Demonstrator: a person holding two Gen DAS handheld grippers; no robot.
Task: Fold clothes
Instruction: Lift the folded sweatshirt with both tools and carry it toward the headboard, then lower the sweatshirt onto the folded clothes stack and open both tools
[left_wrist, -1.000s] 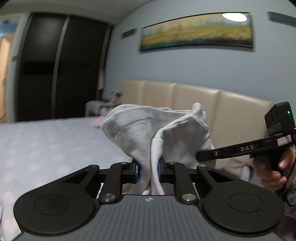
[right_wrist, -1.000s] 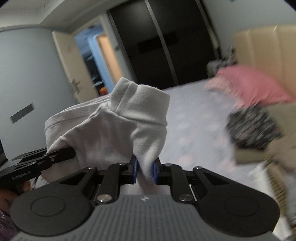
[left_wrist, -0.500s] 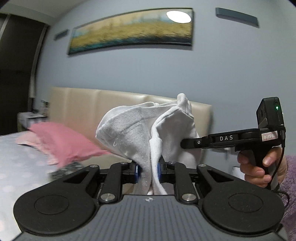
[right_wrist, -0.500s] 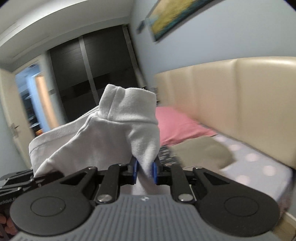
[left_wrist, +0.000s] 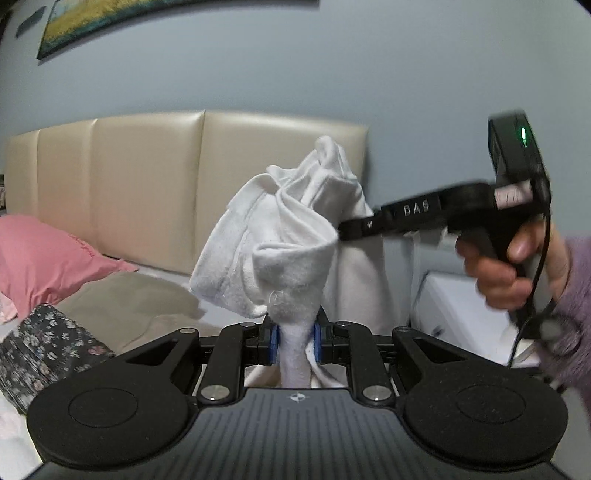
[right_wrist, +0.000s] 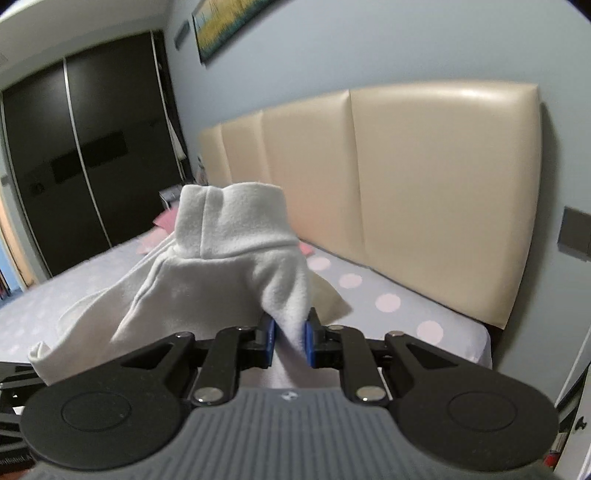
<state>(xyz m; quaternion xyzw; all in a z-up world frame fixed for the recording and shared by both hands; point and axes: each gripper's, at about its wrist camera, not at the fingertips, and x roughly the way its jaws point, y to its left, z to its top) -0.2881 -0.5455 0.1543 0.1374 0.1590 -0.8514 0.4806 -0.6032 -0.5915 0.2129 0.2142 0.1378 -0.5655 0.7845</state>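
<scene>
Both views have swung toward the headboard (right_wrist: 424, 192) at twelve o'clock; one white garment (left_wrist: 280, 240) remains clamped by two grippers, left gripper (left_wrist: 295, 341) and right gripper (right_wrist: 289, 339).

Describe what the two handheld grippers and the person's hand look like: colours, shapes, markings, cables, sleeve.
The left gripper and the right gripper look alike: black linkage arms with silver pivot bolts, blue pads on the fingers, round black discs either side, a ribbed grey body. Seen from the left wrist, the right one carries white "DAS" lettering, a green light and a black cable. The right hand is bare with a fuzzy purple sleeve.
</scene>
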